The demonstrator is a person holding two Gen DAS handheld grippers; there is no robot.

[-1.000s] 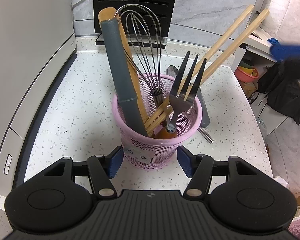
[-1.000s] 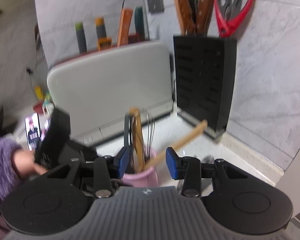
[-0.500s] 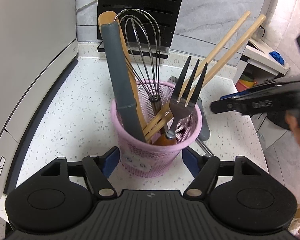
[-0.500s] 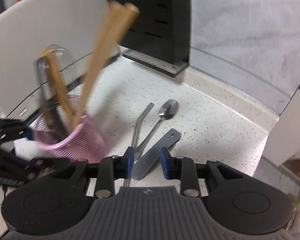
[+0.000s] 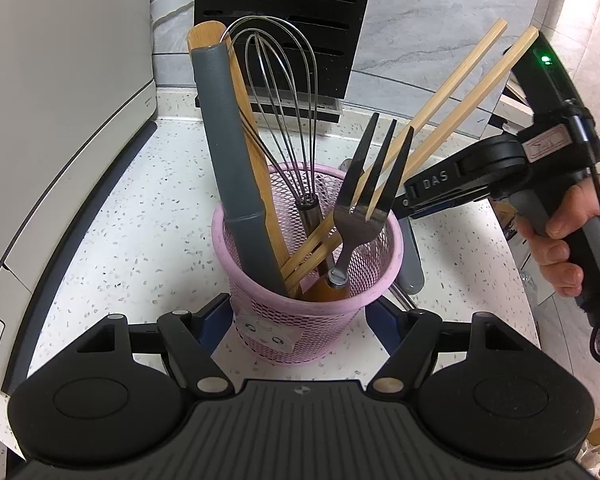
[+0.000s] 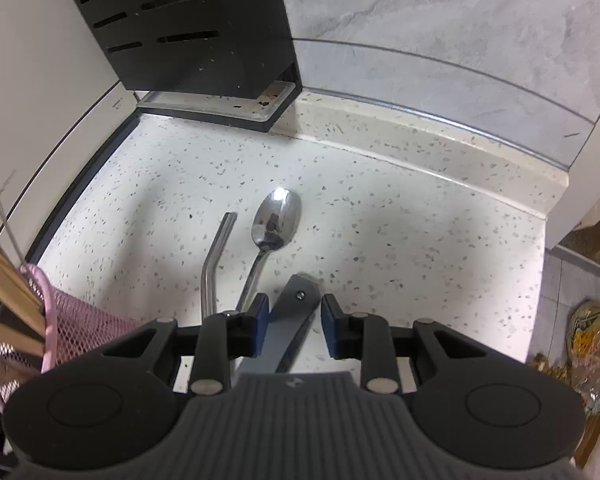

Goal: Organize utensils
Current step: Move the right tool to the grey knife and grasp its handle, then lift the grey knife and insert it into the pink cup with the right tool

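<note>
Reaching down over the bench (image 6: 400,216), the right tool (image 6: 293,320) hangs with its jaws apart, straddling the end of a flat grey handle (image 6: 296,300) but not pressing on it, beside a spoon (image 6: 276,220) and a bent metal straw (image 6: 216,256). The left tool (image 5: 300,320) brackets the pink mesh holder (image 5: 312,320) with jaws spread at its sides; whether its pads touch the mesh I cannot tell. The step looks like picking up the next loose utensil: close squarely on the handle, lift, then drop it into the holder among the whisk (image 5: 280,92), fork (image 5: 368,196) and chopsticks (image 5: 452,112).
</note>
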